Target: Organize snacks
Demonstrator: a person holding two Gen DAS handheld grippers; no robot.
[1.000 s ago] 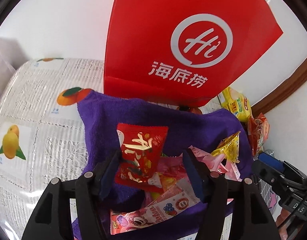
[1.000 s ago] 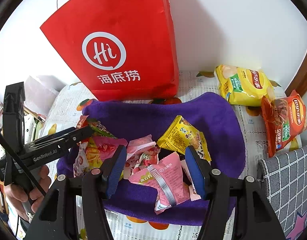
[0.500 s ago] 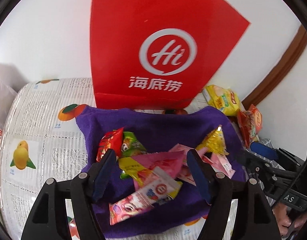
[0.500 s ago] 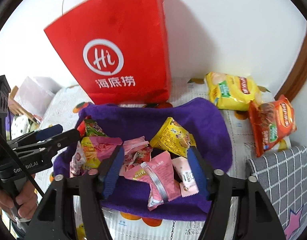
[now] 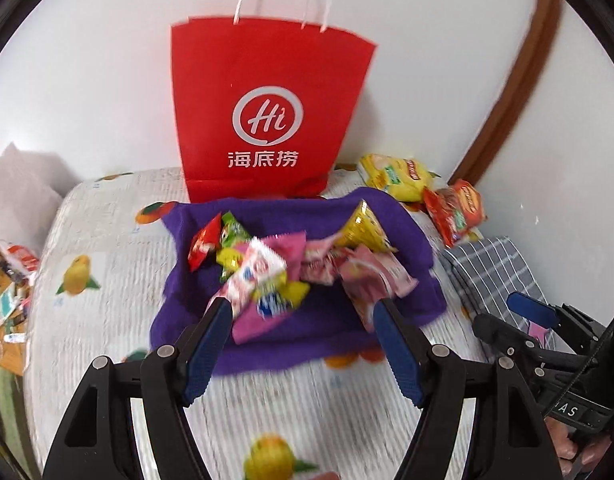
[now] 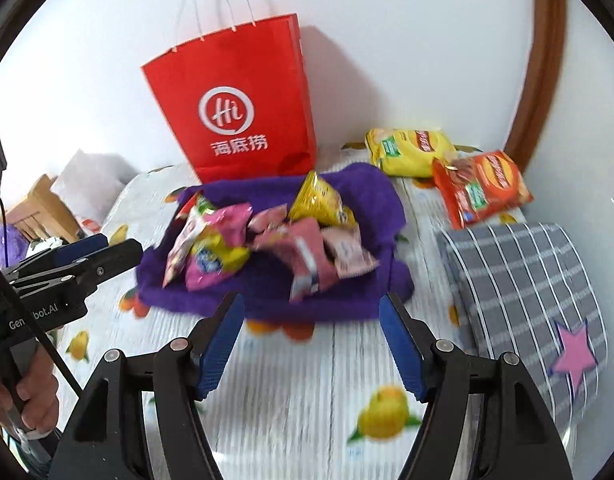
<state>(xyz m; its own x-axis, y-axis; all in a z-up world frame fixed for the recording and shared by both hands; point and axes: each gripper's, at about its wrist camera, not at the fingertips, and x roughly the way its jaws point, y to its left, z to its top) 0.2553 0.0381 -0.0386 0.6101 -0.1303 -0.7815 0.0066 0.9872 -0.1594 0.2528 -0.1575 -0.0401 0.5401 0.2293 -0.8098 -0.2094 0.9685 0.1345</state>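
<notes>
My left gripper [image 5: 301, 318] and right gripper [image 6: 311, 318] both hang spread wide and empty over the fruit-print tablecloth [image 6: 307, 380], short of the pile, so I can size it up. The snacks [image 5: 291, 268] sit heaped on the purple towel [image 5: 291, 344], which keeps them gathered. Behind stands the red bag [image 5: 267, 120], mouth up, probably their destination. Two chip bags [image 6: 447, 168] lie apart beside it, to the right.
</notes>
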